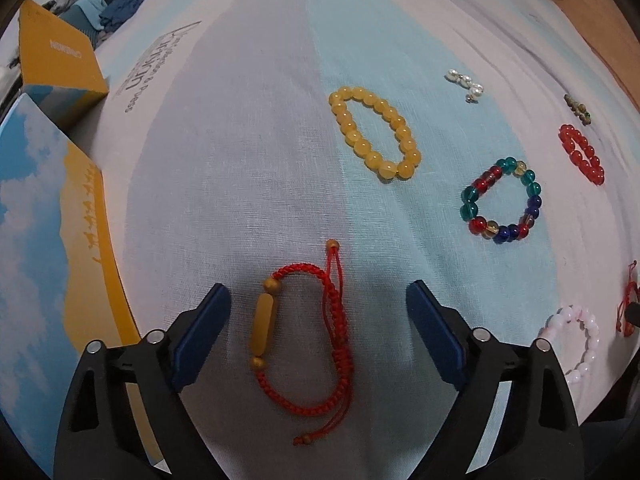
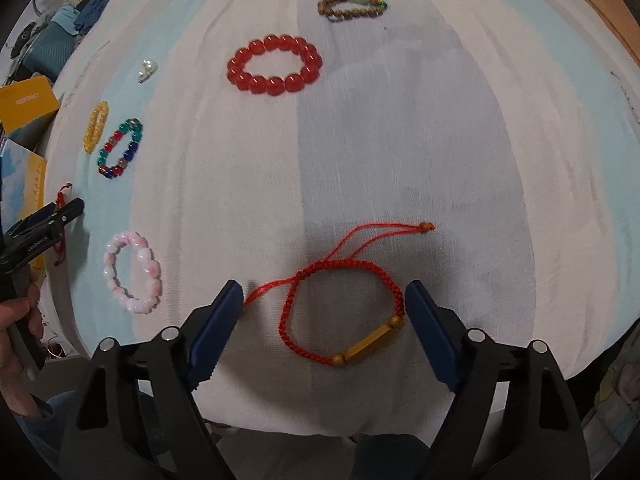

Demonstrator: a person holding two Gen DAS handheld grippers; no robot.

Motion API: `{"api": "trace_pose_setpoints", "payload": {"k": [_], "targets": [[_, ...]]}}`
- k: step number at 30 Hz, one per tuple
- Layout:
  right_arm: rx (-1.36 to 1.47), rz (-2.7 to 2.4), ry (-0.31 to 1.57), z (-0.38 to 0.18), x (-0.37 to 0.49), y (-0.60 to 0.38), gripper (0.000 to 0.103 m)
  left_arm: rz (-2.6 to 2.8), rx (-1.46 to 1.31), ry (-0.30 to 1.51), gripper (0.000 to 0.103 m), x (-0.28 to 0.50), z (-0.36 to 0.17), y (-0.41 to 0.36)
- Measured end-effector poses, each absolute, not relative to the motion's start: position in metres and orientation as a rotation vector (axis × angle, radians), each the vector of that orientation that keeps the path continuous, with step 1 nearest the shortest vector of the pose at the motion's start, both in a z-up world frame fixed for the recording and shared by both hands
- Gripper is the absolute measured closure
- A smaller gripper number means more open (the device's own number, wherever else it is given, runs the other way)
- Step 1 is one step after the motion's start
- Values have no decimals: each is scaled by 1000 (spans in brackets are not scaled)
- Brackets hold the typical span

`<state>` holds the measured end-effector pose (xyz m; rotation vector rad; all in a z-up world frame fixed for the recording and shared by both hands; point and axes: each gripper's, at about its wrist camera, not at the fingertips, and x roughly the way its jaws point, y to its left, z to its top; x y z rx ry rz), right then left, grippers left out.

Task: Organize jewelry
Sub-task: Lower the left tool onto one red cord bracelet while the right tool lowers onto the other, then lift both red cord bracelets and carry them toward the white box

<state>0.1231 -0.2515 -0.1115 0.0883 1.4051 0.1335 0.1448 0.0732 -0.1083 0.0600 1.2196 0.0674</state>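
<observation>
Left gripper (image 1: 318, 308): jaws spread wide, pointing steeply down at the cloth, gripping nothing. A red braided cord bracelet (image 1: 304, 340) with a long amber tube bead lies flat between the blue pads (image 1: 208, 332), apart from both. Its loose cord ends run toward the camera and away, each tipped with a small bead.

Right gripper (image 2: 324, 308): jaws likewise released, nothing clamped. A second red cord bracelet (image 2: 344, 316) with a yellow tube bead lies between its fingers (image 2: 430, 332); the braid's right edge sits just beside the right pad, contact not resolvable. Two thin cord tails trail up and to the right.

Surface: a thin white cloth with pale blue stripes (image 1: 280, 120), wrinkled, with faint grey printed lettering at the far left. It drapes over a rounded edge.

Mid-field, left wrist view: a pink-and-white bead bracelet (image 1: 576, 344) at right, then a multicoloured glass bead bracelet (image 1: 502, 202), then a yellow bead bracelet (image 1: 374, 138). A red bead bracelet (image 1: 582, 154) lies near the right edge. All lie separate, none touching.

Far field: a short string of pearl beads (image 1: 466, 84) and a brown wooden bead bracelet (image 2: 352, 7).

Left margin: a box printed with sky and sand (image 1: 52, 248), and behind it a yellow carton (image 1: 60, 54). Beyond, blue fabric items (image 1: 108, 10), blurred. A person's hand (image 2: 18, 320) shows at the right wrist view's left edge.
</observation>
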Motion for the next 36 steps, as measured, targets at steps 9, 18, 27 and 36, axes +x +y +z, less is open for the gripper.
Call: {"api": "trace_pose_setpoints", "payload": {"k": [9, 18, 27, 36], "targets": [[94, 118, 1449, -123, 123, -257, 35, 61, 62, 1229, 27, 142, -107, 69], [82, 114, 1433, -125, 118, -265, 54, 65, 46, 1229, 48, 140, -102, 71], [54, 115, 1414, -117, 113, -257, 72, 69, 39, 1220, 85, 136, -95, 77], [69, 129, 1391, -110, 111, -248, 83, 58, 52, 1206, 93, 135, -90, 75]]}}
